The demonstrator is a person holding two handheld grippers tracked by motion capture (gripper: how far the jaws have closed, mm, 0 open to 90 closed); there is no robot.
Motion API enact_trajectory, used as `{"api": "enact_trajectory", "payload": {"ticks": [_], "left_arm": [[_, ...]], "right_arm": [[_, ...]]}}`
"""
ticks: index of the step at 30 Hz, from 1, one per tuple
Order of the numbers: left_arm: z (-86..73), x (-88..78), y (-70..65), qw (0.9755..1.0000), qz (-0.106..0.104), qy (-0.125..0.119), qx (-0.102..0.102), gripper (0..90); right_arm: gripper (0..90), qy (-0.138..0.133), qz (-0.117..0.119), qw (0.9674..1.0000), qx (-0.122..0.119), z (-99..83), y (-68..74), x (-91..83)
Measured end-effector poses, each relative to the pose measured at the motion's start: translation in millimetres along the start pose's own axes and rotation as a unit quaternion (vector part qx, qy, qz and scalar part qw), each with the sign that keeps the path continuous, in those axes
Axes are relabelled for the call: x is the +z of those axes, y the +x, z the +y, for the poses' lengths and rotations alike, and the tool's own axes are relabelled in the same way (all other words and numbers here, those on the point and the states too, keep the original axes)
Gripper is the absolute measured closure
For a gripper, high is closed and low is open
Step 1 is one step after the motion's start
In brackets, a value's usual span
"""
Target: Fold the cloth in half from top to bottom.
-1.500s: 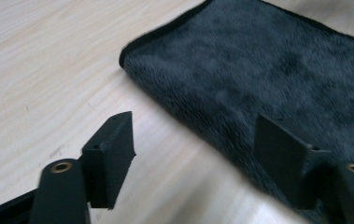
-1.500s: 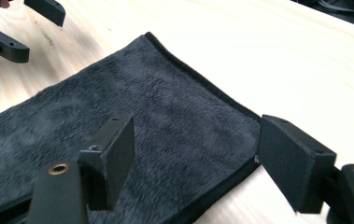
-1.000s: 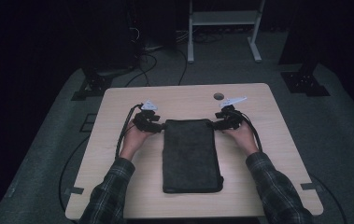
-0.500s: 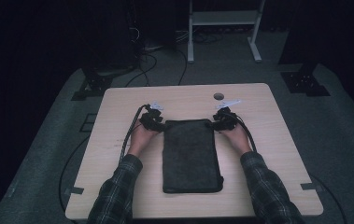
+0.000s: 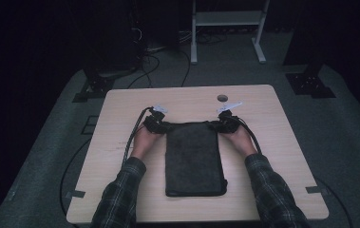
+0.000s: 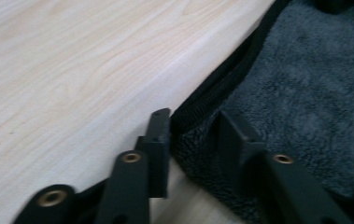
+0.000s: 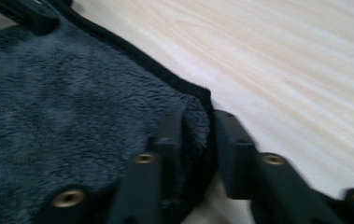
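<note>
A dark folded towel [image 5: 195, 159] is seen lying flat on the light wooden table [image 5: 120, 109], its long side running away from the person.

At the left, the left gripper [image 5: 161, 125] is held at the towel's far left corner. In the left gripper view, that corner [image 6: 198, 126] is seen lying between the two black jaws: one jaw is set on the bare wood just outside the black-bound edge, the other on top of the pile. A gap remains on both sides of the cloth, so the jaws are spread around the corner rather than pressed onto it.

At the right, the right gripper [image 5: 221, 125] is held at the far right corner. In the right gripper view, the corner [image 7: 195, 126] is pinched between the jaws, the fabric bunched and squeezed between them, with the black edging wrapped against the outer jaw.

Beyond the right gripper's jaws, a small round hole [image 5: 222, 98] is seen in the tabletop. Plaid sleeves [image 5: 120, 194] are seen at the near edge.
</note>
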State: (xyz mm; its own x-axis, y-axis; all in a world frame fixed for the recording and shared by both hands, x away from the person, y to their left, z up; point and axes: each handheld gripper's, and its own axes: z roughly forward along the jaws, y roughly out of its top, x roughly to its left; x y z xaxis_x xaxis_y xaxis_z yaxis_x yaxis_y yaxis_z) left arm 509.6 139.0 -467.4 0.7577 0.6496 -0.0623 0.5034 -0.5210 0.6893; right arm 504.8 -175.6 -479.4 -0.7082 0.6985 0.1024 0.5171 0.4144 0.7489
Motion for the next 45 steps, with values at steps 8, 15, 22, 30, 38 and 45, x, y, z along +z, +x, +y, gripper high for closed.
{"api": "enact_trajectory", "payload": {"ticks": [8, 15, 22, 30, 38, 45], "left_arm": [[-0.5, 0.0, -1.9, 0.9997, -0.015, -0.002, -0.021, 81.8], [4.5, -9.6, -3.3, 0.9997, -0.008, -0.023, -0.007, 82.7], [17.1, -36.5, -3.8, 0.9975, 0.005, -0.07, 0.006, 82.9], [28.3, -67.9, -9.2, 0.9945, -0.002, -0.101, 0.028, 82.8], [14.7, -77.4, -21.3, 0.9933, -0.027, -0.107, 0.035, 82.8], [-4.9, -82.8, -35.3, 0.9918, -0.049, -0.114, 0.03, 82.8]], "right_arm": [[82.0, 0.006, 0.023, 0.9996, 0.016, -0.6, 0.1, -1.1], [82.4, 0.0, 0.009, 0.9999, 0.005, 4.7, 2.2, -6.2], [82.4, -0.031, 0.003, 0.9994, -0.017, 32.6, 6.7, -27.3], [82.3, -0.065, 0.022, 0.9973, -0.026, 43.4, 14.1, -49.8], [82.3, -0.079, 0.052, 0.9949, -0.037, 28.3, 23.0, -62.7], [82.3, -0.078, 0.069, 0.9935, -0.046, 12.3, 35.0, -69.2]]}}
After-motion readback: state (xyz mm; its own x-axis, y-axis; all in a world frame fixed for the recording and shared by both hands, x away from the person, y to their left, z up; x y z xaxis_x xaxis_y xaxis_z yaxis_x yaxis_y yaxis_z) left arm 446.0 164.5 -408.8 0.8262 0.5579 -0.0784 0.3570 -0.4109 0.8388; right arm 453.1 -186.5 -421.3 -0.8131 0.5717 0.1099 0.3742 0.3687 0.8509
